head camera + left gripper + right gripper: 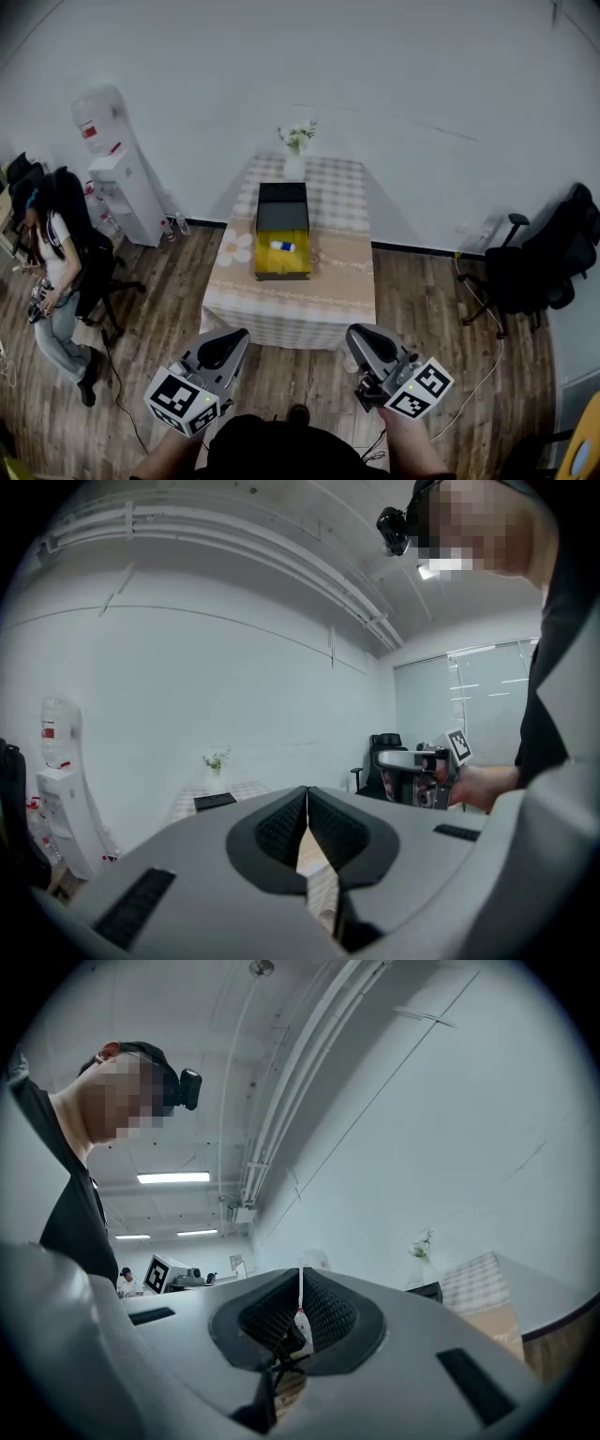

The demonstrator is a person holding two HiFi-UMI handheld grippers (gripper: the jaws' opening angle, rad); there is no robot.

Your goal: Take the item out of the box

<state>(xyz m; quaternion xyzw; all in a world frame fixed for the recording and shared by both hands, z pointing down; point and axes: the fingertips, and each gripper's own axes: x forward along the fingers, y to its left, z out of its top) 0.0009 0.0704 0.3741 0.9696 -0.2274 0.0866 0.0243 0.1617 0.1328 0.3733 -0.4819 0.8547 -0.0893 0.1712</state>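
Task state: not begun on the item itself.

- Box [262,255] sits on the tabletop [337,277] at my 12 o'clock. It is already open: the black lid is thrown back on the 12 o'clock side, and the yellow inside faces up.
- The item [282,247], small, white and blue, lies flat near the middle of the yellow part. It is inside the box and nothing is touching it.
- Left gripper [225,347]: jaws pressed together at the tips, nothing between them. It is held low at my 7 o'clock, over the floor and well apart from the tabletop.
- Right gripper [367,345]: jaws likewise closed, empty. It sits at my 5 o'clock, also over the floor and short of the tabletop's near edge.
- Both grippers point towards 12 o'clock, roughly at the tabletop.

Done, as far as I can judge: the lid is up, so access is clear.

Left to do: walk in to the tabletop, open one pair of jaws, reach down into the box, close on the item, lift it clear of the walls and set it outside.

Surroundings: a vase of flowers [295,161] stands past the box at 12 o'clock, and a water cooler [120,183] at 10 o'clock. A seated person [56,272] is at 9 o'clock and an office chair [525,272] at 3 o'clock, none of them in my path.
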